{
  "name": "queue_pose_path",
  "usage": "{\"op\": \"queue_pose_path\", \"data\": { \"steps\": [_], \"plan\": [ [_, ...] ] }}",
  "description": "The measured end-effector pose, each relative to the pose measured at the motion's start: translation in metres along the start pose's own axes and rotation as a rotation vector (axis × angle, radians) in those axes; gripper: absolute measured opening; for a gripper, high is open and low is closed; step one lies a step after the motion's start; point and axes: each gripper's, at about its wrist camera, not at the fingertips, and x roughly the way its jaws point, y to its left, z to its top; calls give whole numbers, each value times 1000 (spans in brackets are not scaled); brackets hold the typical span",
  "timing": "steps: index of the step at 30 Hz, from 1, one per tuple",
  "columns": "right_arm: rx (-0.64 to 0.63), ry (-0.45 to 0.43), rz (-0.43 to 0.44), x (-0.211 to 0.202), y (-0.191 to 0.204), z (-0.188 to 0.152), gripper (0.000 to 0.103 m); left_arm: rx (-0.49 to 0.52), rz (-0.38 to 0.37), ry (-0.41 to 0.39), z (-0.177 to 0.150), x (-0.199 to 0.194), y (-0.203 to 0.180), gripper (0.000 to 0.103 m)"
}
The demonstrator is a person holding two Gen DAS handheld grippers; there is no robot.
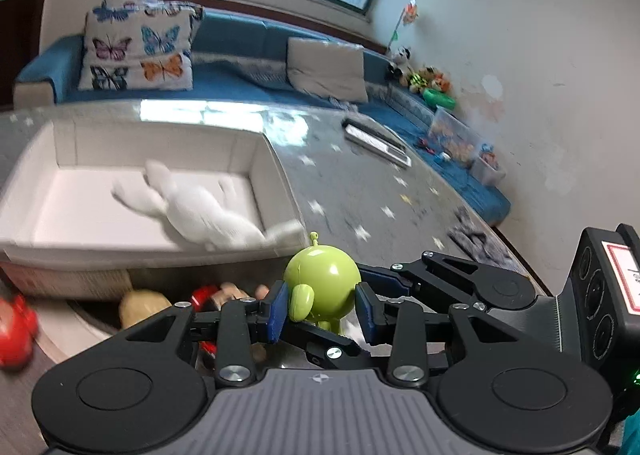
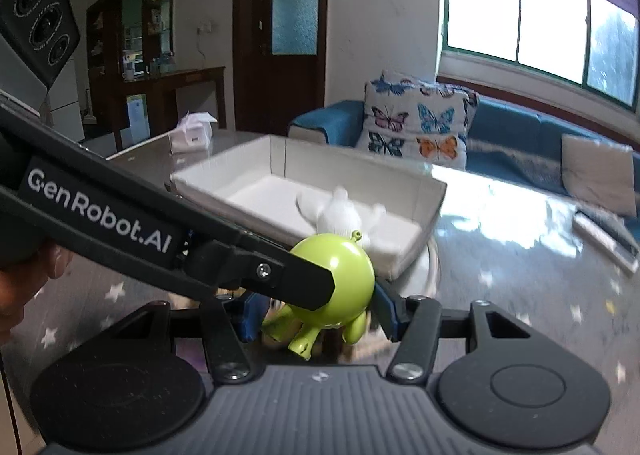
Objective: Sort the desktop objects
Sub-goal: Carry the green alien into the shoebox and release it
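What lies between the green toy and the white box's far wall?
A white plush toy lies there, inside the white box, just beyond the green toy. Both wrist views show it, blurred; the left view has it draped toward the box's near rim.

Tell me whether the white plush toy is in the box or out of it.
In. The white plush toy lies on the floor of the white box, one limb draped over the near rim.

One green figure (image 1: 322, 287), one white plush (image 1: 200, 209).
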Motion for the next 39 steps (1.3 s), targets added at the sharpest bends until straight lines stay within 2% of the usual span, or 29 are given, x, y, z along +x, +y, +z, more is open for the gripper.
{"op": "queue_pose_path", "data": {
  "steps": [10, 16, 24, 34, 37, 39],
  "plan": [
    [-23, -25, 33, 50, 0, 52, 55, 12, 83, -35, 46, 6, 36, 39],
    [-18, 9, 56, 91, 1, 68, 55, -31, 107, -21, 62, 23, 68, 39],
    [-27, 63, 70, 127, 10, 65, 55, -103, 111, 5, 58, 37, 99, 38],
    [-33, 90, 70, 139, 17, 60, 57, -152, 126, 6, 51, 34, 112, 38],
    [-27, 88, 72, 137, 17, 59, 64, -160, 130, 2, 50, 31, 113, 38],
    [-24, 83, 73, 134, 17, 59, 64, -164, 133, -2, 49, 29, 112, 38]
  ]
}}
